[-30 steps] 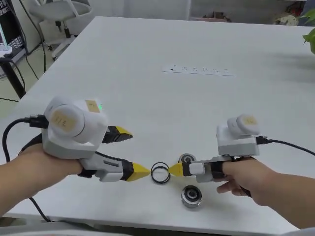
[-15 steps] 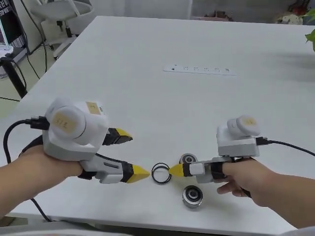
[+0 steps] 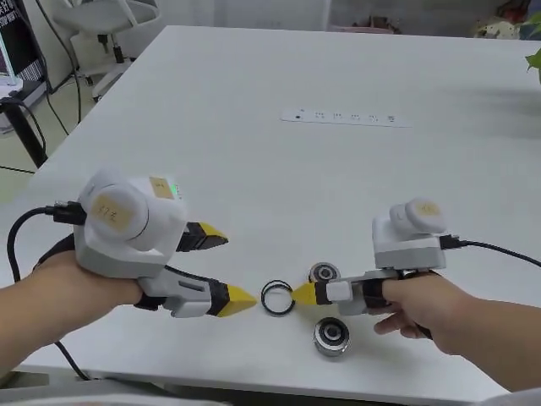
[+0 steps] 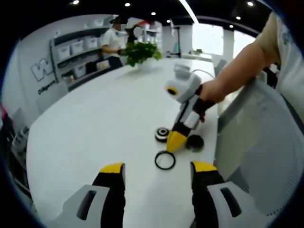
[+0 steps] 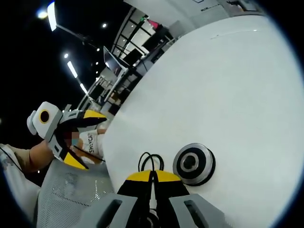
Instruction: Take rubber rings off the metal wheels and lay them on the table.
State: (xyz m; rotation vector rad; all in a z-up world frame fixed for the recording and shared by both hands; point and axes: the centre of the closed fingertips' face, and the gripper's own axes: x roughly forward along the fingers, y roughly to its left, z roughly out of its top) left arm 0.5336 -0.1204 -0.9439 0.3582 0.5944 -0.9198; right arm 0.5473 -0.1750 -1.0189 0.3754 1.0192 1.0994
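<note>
A black rubber ring (image 3: 276, 298) lies on the white table (image 3: 254, 152) near its front edge. My right gripper (image 3: 303, 293) is shut, its yellow tips pinching the ring's edge (image 5: 151, 160). One metal wheel (image 3: 322, 272) sits just behind that gripper, and shows beside the jaws (image 5: 194, 164) in the right gripper view. A second wheel (image 3: 330, 335) sits in front of it. My left gripper (image 3: 226, 266) is open, just left of the ring, with nothing between its jaws. In the left gripper view the ring (image 4: 165, 160) lies ahead of my left gripper (image 4: 158, 166), with the right gripper (image 4: 175, 141) touching it.
A white power strip (image 3: 342, 117) lies flat at mid-table. An office chair (image 3: 101, 17) stands beyond the table's far left corner. The table's front edge (image 3: 254, 385) runs close under both hands. A potted plant (image 4: 142, 50) and a person (image 4: 114, 42) are at the far end.
</note>
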